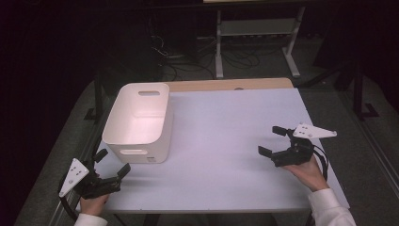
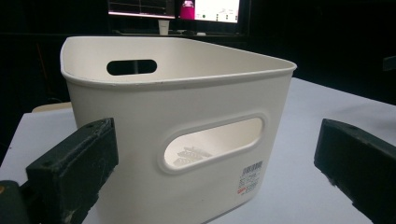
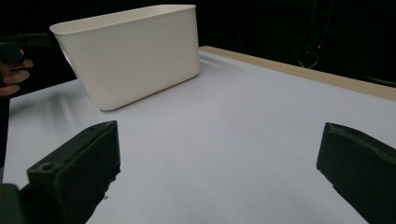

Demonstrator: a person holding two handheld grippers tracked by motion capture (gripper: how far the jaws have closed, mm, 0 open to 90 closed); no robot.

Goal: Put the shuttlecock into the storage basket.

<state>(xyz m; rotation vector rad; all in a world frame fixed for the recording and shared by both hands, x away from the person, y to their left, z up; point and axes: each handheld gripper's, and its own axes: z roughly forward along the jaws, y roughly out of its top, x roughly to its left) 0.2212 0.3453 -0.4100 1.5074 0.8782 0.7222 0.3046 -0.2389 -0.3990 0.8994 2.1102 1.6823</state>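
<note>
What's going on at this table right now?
A person holds a two-jaw gripper in each hand over a white-topped table. The left gripper sits open just in front of a white plastic bin, facing its near handle slot. The right gripper rests open on the far side, holding nothing. From above, the bin looks empty.
</note>
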